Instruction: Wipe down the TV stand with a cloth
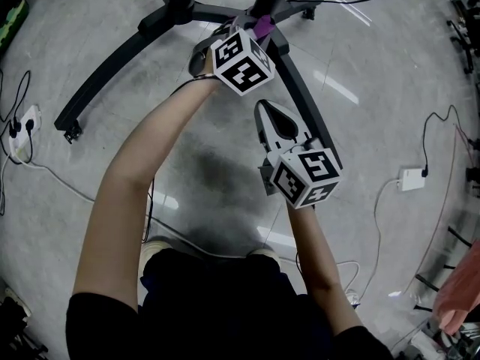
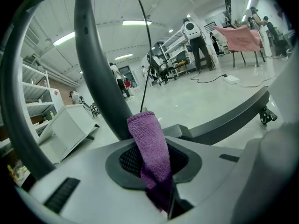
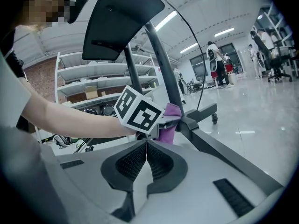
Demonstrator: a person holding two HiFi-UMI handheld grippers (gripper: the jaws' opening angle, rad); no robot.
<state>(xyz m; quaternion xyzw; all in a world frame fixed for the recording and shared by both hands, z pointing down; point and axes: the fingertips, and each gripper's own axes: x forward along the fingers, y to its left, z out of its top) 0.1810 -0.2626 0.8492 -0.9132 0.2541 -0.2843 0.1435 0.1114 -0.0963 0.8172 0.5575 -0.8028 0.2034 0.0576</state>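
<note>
While the outstretched left claw point(image 1: 250, 28) grips the cloth point(image 2: 149, 146), the right claw point(image 3: 146, 147) hovers clenched, empty.

The light is bright and even, coming from long ceiling lamps point(image 2: 135, 22) seen in both gripper views, and the glossy floor point(image 1: 375, 126) gives back white streaks of glare. A soft dark shadow point(image 1: 210, 175) lies on the floor below the arms. All views bend strongly at the edges and have dark corners; the cloth point(image 2: 149, 143) is sharp.
</note>
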